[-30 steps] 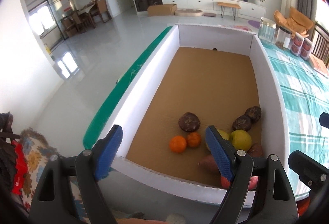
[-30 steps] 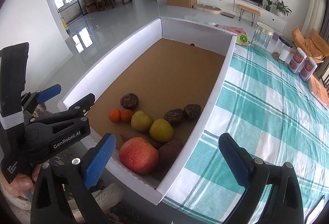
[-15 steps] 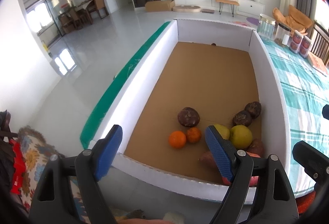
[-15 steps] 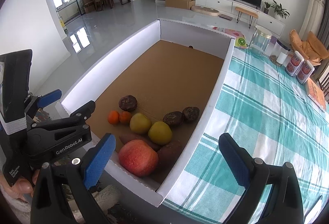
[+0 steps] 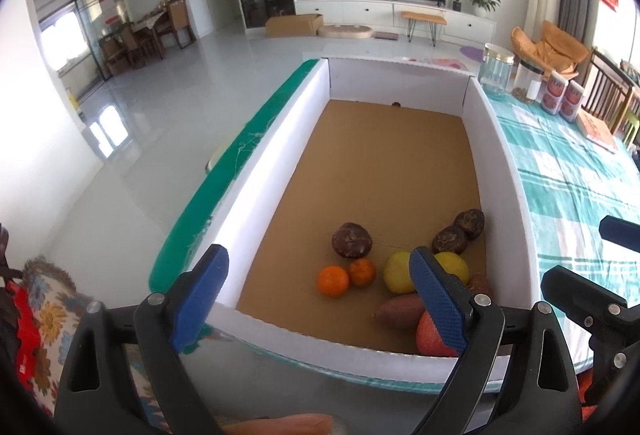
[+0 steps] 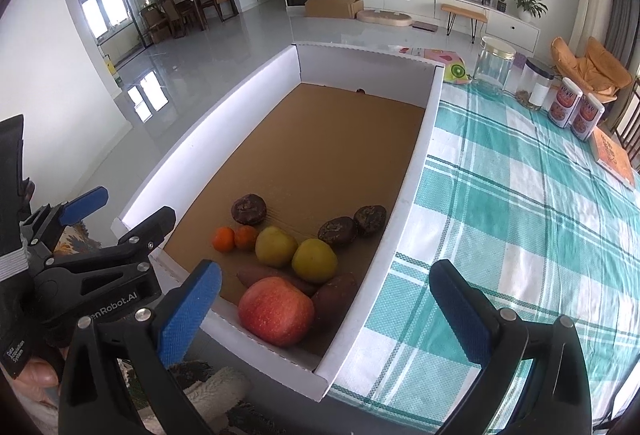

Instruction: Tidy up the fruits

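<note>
A white-walled box [image 6: 420, 155] with a brown cardboard floor holds the fruit at its near end. There lie a red apple [image 6: 276, 311], two yellow-green fruits [image 6: 276, 247], two small oranges [image 6: 223, 238], three dark brown round fruits [image 6: 249, 209] and sweet potatoes [image 6: 334, 293]. My left gripper [image 5: 319, 275] hovers over the box's near wall. Its jaws are opening and nothing is between them. Above the box's near right corner my right gripper [image 6: 325, 275] stands open and empty, just over the apple.
The box sits on a table with a teal checked cloth [image 6: 520, 215]. At the far right stand glass jars [image 6: 490, 63], two cans [image 6: 564, 107] and an orange book [image 6: 612, 155]. A small dark object [image 6: 361, 90] lies by the box's far wall.
The left gripper's jaws have spread a little wider. Both grippers have barely shifted and the fruit lies where it was.
</note>
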`<state>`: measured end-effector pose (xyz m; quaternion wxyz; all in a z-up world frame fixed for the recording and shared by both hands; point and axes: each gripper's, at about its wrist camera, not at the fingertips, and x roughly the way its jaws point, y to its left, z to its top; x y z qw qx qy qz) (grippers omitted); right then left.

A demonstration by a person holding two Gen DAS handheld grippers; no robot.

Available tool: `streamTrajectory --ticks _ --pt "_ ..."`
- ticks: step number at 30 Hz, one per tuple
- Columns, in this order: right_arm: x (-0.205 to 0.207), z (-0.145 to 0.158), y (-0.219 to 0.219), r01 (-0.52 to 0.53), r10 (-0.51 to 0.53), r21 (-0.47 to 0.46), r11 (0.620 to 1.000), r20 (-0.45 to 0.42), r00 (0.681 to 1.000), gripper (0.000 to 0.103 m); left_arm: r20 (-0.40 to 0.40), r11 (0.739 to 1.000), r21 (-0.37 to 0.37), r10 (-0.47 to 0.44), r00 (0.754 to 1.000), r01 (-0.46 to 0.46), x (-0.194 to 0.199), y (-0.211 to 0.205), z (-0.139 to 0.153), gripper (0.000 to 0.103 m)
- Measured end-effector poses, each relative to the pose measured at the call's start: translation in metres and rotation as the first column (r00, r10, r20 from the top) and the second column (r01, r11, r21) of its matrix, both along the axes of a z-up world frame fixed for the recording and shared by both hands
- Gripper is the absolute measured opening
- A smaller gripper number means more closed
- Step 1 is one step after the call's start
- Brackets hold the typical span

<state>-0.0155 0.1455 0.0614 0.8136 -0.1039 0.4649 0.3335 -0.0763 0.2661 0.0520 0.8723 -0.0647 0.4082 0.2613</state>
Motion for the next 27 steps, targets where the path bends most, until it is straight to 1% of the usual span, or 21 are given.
streamTrajectory --ticks 4,8,10,12,16,20,24,27 --pt "-0.003 0.001 -0.003 0.001 0.000 0.015 1.000 -0.012 1.000 0.103 0.034 1.000 0.021 -0.012 0.999 0.011 0.000 0.000 0.002 0.093" --pt "0.000 0.000 -0.009 0.029 -0.029 0.013 0.999 -0.005 1.000 0.103 0.090 0.999 -0.011 -0.045 0.995 0.046 -0.002 0.002 0.002 0.094" --pt "0.003 -0.001 -0.013 0.051 -0.051 0.017 0.999 -0.004 0.999 0.103 0.077 0.999 0.007 -0.041 0.996 0.041 -0.001 0.000 0.001 0.094" --pt "0.005 -0.002 -0.016 0.066 -0.066 0.036 0.997 -0.006 0.998 0.103 0.059 0.998 0.019 -0.057 0.997 0.056 0.001 -0.005 0.000 0.094" --pt "0.001 -0.001 -0.015 0.058 -0.059 0.058 0.997 0.010 0.998 0.103 0.046 0.997 -0.022 -0.077 0.996 0.078 0.004 -0.010 -0.002 0.094" --pt "-0.006 0.001 -0.011 0.039 -0.040 0.027 0.999 0.042 0.998 0.103 0.014 0.996 -0.060 -0.065 0.998 0.066 0.011 -0.010 -0.007 0.093" --pt "-0.010 0.003 -0.010 0.052 -0.049 -0.024 0.998 0.093 0.994 0.103 -0.017 0.997 -0.047 -0.060 0.998 0.059 0.012 -0.016 -0.010 0.093" --pt "-0.008 0.004 -0.009 0.056 -0.052 -0.032 0.998 0.093 0.994 0.103 -0.026 0.998 -0.037 -0.056 0.998 0.055 0.010 -0.018 -0.012 0.093"
